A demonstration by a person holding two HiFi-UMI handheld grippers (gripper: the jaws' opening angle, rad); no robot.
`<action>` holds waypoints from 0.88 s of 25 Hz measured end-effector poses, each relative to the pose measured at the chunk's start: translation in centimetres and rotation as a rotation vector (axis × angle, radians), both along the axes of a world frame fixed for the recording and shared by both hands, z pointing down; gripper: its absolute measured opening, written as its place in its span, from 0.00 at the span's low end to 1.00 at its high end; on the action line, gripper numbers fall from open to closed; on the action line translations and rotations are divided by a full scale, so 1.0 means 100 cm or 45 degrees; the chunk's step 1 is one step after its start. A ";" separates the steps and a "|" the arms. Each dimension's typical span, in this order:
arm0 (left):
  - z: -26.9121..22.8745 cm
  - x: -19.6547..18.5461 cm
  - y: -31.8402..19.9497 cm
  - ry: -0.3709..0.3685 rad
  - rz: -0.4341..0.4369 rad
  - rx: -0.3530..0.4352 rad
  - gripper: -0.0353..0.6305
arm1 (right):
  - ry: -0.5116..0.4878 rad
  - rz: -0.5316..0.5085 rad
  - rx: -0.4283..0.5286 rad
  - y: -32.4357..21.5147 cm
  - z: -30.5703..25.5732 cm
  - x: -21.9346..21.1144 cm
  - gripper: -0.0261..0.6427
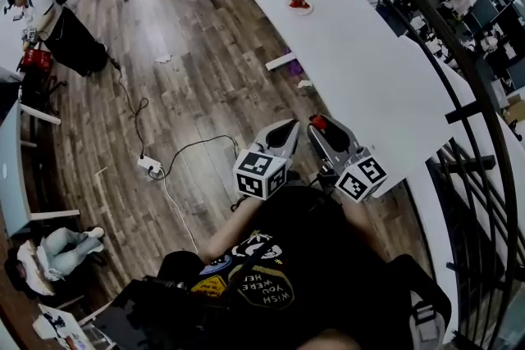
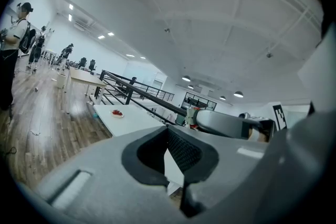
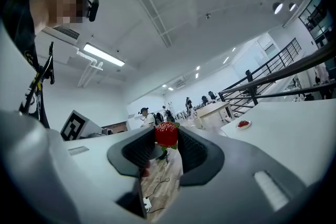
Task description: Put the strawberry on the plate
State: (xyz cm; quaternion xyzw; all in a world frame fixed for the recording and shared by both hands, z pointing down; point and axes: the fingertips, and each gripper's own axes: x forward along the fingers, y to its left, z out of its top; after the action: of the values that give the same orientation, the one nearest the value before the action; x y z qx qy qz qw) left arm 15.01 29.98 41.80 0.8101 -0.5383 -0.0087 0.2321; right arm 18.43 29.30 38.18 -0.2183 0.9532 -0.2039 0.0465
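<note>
A small white plate [image 1: 300, 5] with red strawberries on it sits at the far end of the long white table [image 1: 361, 70]; it also shows as the plate [image 3: 243, 124] and the plate [image 2: 117, 113] in the gripper views. My right gripper [image 1: 320, 125] hovers over the table's near edge, shut on a red strawberry [image 3: 166, 135] pinched at its tips, leaves hanging down. In the head view the strawberry [image 1: 318, 123] is a red spot between the fingers. My left gripper [image 1: 287, 129] hangs beside it over the floor, jaws shut and holding nothing.
A black railing [image 1: 459, 53] curves along the table's right side. On the wooden floor to the left lie a power strip [image 1: 149, 166] and a cable. A person [image 1: 49, 12] stands far off at the left. A purple object [image 1: 294, 67] sits under the table's left edge.
</note>
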 end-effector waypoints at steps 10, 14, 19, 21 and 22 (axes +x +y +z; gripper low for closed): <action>-0.007 0.019 -0.037 0.027 -0.037 0.079 0.05 | -0.036 0.012 -0.016 -0.038 0.007 0.025 0.24; -0.003 0.019 -0.047 -0.005 -0.009 0.066 0.05 | -0.028 0.026 -0.038 -0.048 0.015 0.025 0.24; -0.005 0.010 -0.068 -0.004 0.033 0.052 0.05 | -0.021 0.068 -0.047 -0.066 0.011 0.015 0.24; -0.007 0.007 -0.071 -0.018 0.050 0.048 0.05 | -0.013 0.080 -0.042 -0.070 0.008 0.010 0.24; -0.008 0.004 -0.072 -0.024 0.055 0.048 0.05 | -0.008 0.089 -0.035 -0.072 0.006 0.008 0.24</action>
State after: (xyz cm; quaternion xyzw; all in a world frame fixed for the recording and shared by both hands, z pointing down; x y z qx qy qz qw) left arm 15.41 22.76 41.03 0.8259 -0.5225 -0.0061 0.2119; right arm 19.21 22.06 38.83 -0.2514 0.9420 -0.2158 0.0535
